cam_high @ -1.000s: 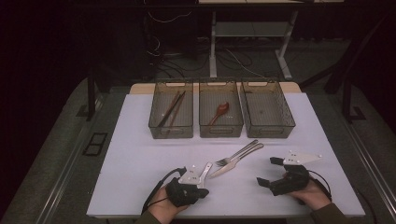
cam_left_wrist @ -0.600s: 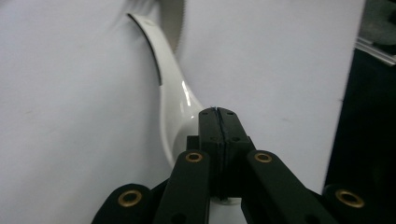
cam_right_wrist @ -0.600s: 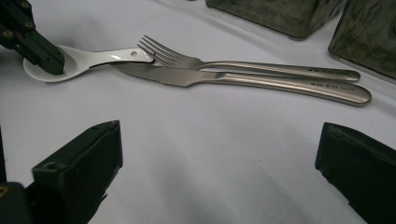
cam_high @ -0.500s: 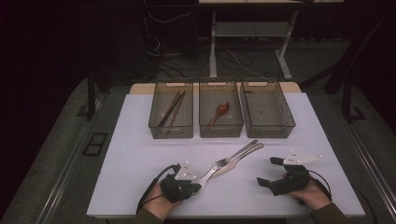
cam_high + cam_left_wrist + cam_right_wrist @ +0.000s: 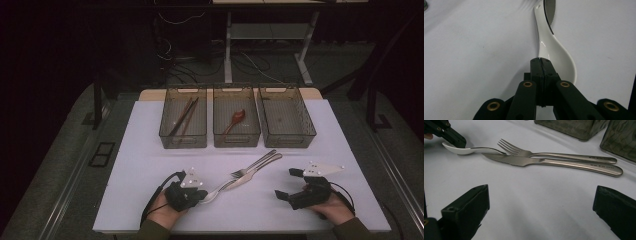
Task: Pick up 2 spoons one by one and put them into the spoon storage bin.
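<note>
The left tongs are pinching the white spoon's bowl rim, apparently dragging it clear of the knife; the right tongs are waiting wide open nearby

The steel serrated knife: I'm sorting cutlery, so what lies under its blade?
The white ceramic spoon's handle passes under the steel serrated knife's blade; the handle's far tip is covered.
</note>
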